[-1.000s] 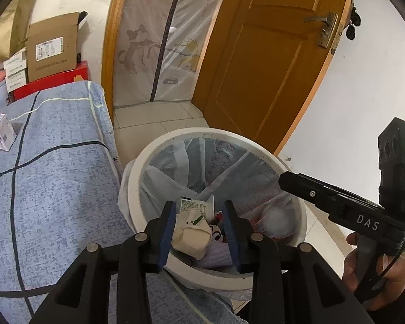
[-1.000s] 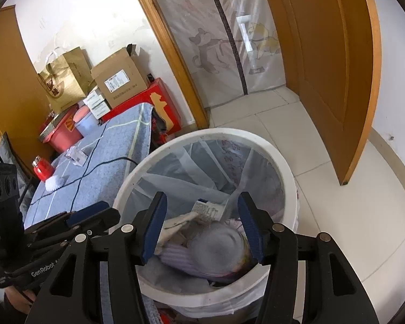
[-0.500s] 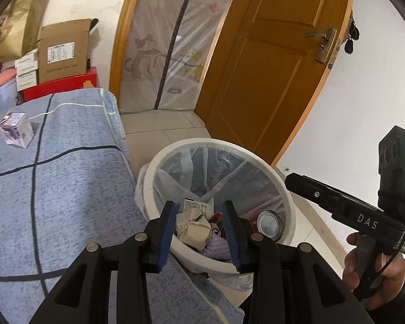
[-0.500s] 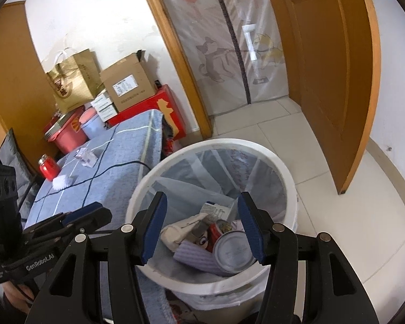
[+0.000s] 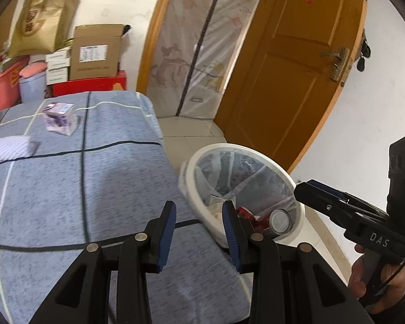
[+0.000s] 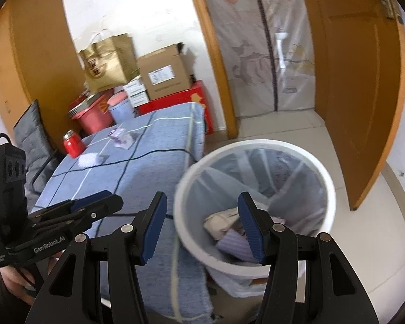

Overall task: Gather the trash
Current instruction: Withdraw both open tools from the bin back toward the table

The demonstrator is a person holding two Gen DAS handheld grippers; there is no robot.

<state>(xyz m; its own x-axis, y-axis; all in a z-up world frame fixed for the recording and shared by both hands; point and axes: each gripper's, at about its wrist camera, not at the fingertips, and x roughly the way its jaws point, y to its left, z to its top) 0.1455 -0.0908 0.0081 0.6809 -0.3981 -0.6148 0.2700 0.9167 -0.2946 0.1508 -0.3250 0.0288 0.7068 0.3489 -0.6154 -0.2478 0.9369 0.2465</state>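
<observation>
A white trash bin [image 5: 202, 172] lined with a clear bag stands on the floor beside the blue-covered table [image 5: 67, 183]; it also shows in the right wrist view [image 6: 329, 189]. Inside lie a can [image 5: 280, 218], crumpled paper [image 6: 221, 221] and a red wrapper. On the table lie a purple carton [image 5: 59, 118], a white packet [image 5: 10, 148] and a red can [image 6: 72, 143]. My left gripper [image 5: 198, 224] is open and empty over the table's near edge. My right gripper [image 6: 202, 224] is open and empty above the bin's left rim.
Cardboard boxes [image 5: 94, 51], a paper bag [image 5: 43, 19], red tubs and a grey chair [image 6: 32, 135] crowd the far wall. An open wooden door [image 5: 288, 81] and a curtained doorway [image 5: 202, 48] stand beyond the bin. Tiled floor lies right of the bin.
Both grippers have swung left and back from above the bin toward the table. The can dropped from the right gripper now lies in the bin.
</observation>
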